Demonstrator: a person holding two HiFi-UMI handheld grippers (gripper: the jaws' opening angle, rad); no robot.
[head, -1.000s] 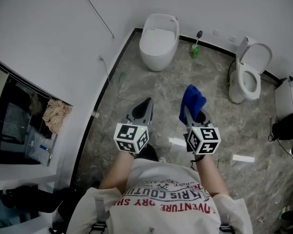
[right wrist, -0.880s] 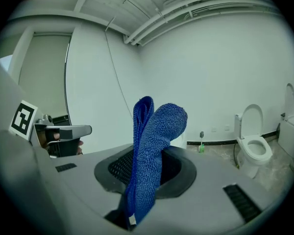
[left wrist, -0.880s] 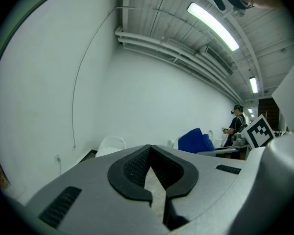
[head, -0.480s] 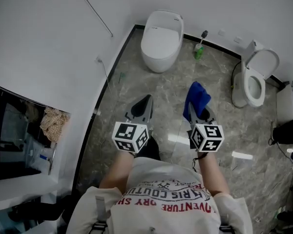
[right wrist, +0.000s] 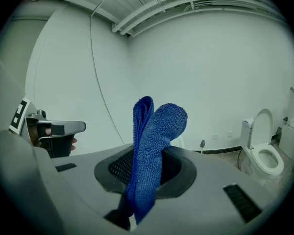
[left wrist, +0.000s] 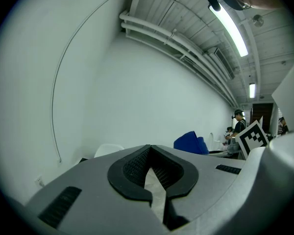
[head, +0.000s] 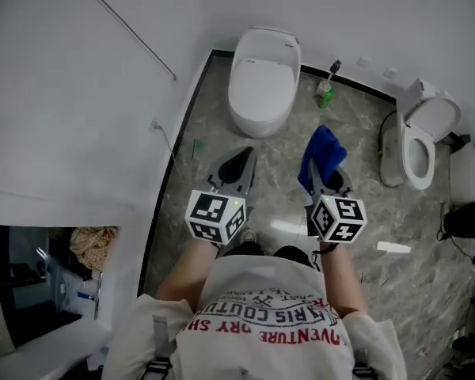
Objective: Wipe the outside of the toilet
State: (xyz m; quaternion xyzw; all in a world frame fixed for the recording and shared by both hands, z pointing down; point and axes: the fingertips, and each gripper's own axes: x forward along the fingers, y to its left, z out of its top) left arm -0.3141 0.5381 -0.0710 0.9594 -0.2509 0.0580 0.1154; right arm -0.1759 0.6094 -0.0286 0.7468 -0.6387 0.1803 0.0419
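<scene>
two toilets ahead, the lidded toilet [head: 261,74] sits by the left wall [head: 79,93]. right gripper [head: 325,176] pinches the cloth [head: 321,145], soft and floppy, best held low at its fold; left gripper [head: 241,163] is closed, empty

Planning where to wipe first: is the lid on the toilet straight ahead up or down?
Down. In the head view the toilet shows a smooth unbroken top, with no bowl opening visible.
</scene>
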